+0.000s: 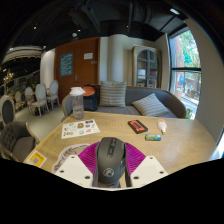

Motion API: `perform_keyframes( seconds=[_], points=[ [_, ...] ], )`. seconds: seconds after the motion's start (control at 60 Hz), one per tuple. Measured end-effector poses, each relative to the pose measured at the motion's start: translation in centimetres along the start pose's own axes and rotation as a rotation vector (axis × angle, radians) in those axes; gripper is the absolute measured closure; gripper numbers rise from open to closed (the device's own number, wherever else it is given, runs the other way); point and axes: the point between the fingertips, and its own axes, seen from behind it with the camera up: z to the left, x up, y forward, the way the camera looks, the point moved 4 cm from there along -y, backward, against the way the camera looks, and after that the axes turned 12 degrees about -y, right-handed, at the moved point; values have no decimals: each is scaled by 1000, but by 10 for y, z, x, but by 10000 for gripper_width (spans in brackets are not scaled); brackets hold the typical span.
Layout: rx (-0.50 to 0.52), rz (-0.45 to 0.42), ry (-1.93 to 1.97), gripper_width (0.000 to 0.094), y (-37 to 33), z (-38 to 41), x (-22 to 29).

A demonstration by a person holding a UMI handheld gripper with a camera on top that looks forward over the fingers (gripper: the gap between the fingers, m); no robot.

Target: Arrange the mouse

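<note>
Gripping the black mouse at lower centre of the frame, the gripper has both pink pads against its flanks. Judged best: keep it level and set it squarely on the wooden table before letting go.

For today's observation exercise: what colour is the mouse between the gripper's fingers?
Dark grey to black. The mouse shows best in the gripper view, between the pink-padded fingers.
</note>
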Motion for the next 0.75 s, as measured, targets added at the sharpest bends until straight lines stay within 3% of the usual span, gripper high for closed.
perform_keyframes(
  seconds=[0.1,0.217,0.317,0.383,0.45,0.467,0.5,0.75],
  points=[
    [64,77,5,550,41,50,-9],
    [54,172,7,548,71,82,-41],
    [54,248,-48,464,83,89,-71],
    [68,185,-76,387,81,89,-62],
    [93,153,-92,95,70,87,-54],
    [97,139,-94,61,66,86,-51],
    [106,114,-97,102,55,83,-48],
    [168,18,-42,85,-51,50,-59]
  ],
)
